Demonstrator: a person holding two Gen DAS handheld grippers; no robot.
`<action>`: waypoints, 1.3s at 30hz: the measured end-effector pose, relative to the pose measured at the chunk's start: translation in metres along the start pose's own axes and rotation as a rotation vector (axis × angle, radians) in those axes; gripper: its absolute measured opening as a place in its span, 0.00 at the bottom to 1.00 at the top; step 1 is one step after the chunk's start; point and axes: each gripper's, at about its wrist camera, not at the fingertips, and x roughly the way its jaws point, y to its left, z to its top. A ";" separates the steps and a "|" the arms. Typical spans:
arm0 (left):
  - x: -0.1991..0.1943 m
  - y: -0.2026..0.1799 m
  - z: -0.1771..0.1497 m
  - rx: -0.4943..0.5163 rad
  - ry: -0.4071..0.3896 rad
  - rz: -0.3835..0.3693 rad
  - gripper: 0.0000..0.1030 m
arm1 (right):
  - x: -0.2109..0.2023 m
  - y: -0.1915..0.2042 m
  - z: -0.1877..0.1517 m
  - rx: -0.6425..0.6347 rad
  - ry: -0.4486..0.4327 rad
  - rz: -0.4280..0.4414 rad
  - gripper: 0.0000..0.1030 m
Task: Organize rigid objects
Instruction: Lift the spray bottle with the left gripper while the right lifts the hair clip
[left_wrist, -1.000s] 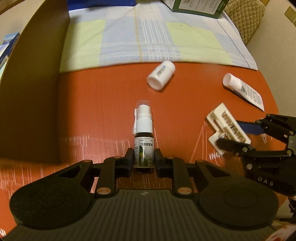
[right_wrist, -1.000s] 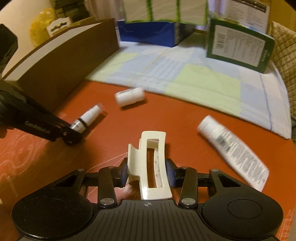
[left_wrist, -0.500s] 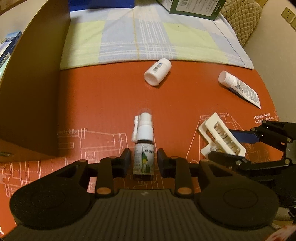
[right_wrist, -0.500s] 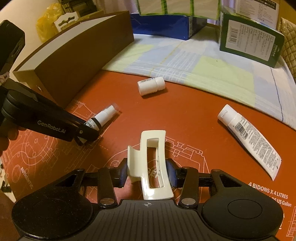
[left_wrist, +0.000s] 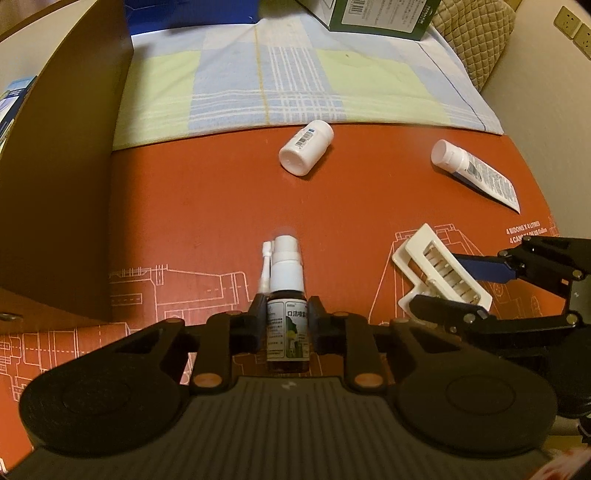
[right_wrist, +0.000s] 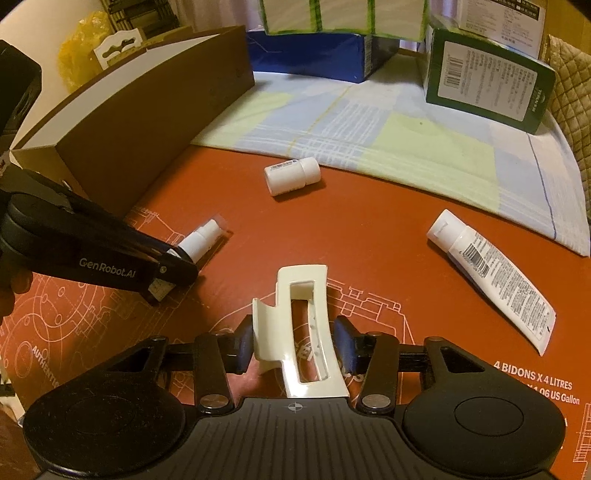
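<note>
Left claw (left_wrist: 287, 321) gripped a small brown glass spray bottle (left_wrist: 286, 314), white pump top; right claw (right_wrist: 293, 345) clamped an ivory plastic hair clip (right_wrist: 299, 328). Orange mat (right_wrist: 369, 236) read "4 BIDONS X 4 LITRES".

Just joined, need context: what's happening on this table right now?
A person works two handheld grippers over an orange mat. The left gripper is shut on a small spray bottle; the right gripper is shut on a cream hair claw clip. A white pill bottle and a tube lie loose on the mat.
</note>
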 end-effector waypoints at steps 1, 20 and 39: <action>0.000 0.000 -0.001 -0.001 -0.001 0.000 0.19 | 0.000 0.001 0.000 -0.001 0.000 -0.003 0.39; -0.009 0.003 -0.012 -0.012 -0.007 0.000 0.19 | -0.004 0.006 -0.001 -0.015 0.000 -0.003 0.36; -0.013 0.011 -0.021 -0.077 0.001 -0.019 0.19 | -0.014 0.010 -0.001 -0.019 -0.020 0.012 0.36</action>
